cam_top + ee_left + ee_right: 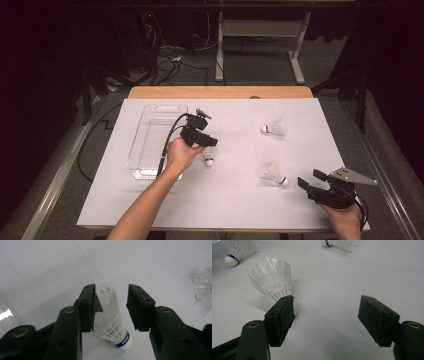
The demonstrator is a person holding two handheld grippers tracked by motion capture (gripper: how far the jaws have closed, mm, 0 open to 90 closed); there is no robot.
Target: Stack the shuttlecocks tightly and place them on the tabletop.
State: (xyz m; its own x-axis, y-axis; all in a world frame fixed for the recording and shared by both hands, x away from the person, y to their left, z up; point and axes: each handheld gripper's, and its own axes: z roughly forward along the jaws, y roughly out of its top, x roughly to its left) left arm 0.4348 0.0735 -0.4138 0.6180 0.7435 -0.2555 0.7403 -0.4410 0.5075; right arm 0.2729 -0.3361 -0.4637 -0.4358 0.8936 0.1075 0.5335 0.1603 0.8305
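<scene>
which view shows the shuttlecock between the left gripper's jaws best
The left gripper view: the shuttlecock stands close up between the jaws, one pad touching its feathers, the other apart. The high view shows it small beside the left gripper. The right gripper view shows it far off at the top left.

The bench had a wooden top covered by a white sheet. On the sheet lay a clear plastic tray near the left edge, one shuttlecock just beside it toward the middle, and two more shuttlecocks toward the right edge.
</scene>
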